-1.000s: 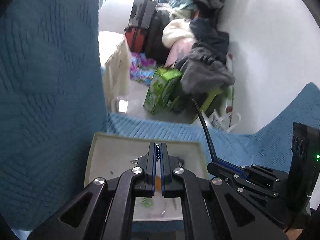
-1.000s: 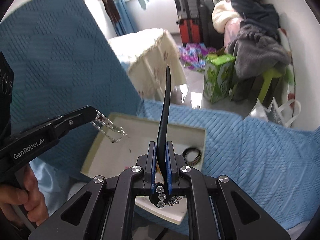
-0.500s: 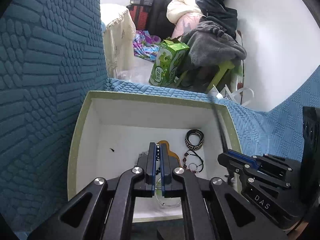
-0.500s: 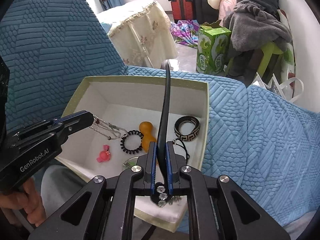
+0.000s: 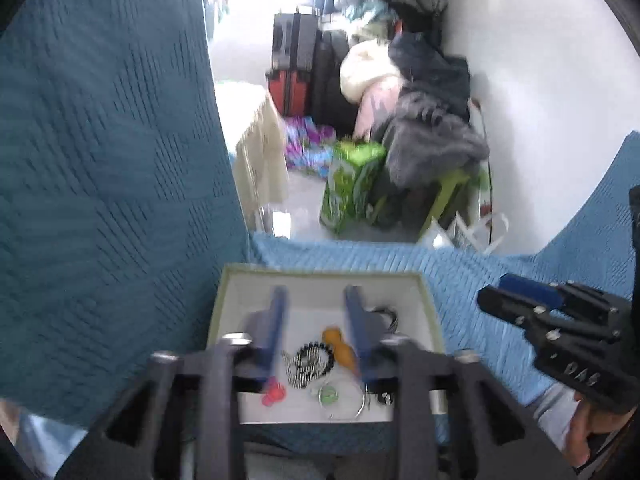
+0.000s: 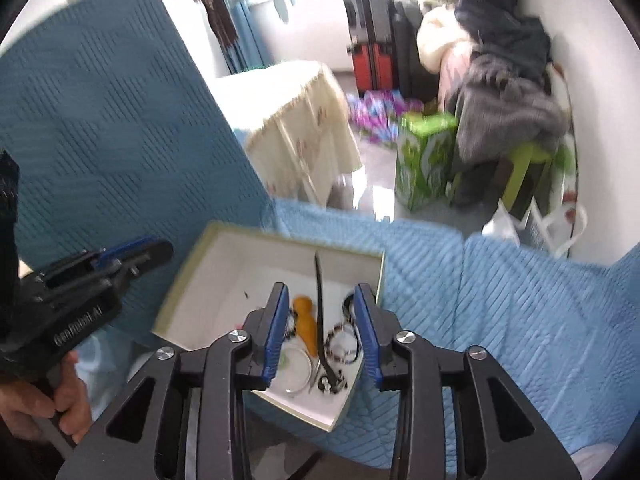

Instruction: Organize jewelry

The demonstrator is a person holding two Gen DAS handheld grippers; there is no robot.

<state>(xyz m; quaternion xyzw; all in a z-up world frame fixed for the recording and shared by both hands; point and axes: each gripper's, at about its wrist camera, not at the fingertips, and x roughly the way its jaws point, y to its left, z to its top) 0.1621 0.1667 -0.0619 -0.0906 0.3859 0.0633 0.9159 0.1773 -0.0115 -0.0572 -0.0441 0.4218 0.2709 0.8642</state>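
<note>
Both our jaws are opening: the left gripper (image 5: 316,334) has let its silver chain go, and the right gripper (image 6: 322,330) has dropped the black hairband (image 6: 319,316) into the white cardboard box (image 6: 224,264) on the blue sofa (image 6: 500,320). Both deliveries look done.

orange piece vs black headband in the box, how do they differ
The orange piece is short, rounded and bright; the black headband is long, thin and dark. The orange piece lies flat on the box floor, while the headband runs from the near corner toward the far wall. Both sit loose inside the white box, neither gripped.
</note>
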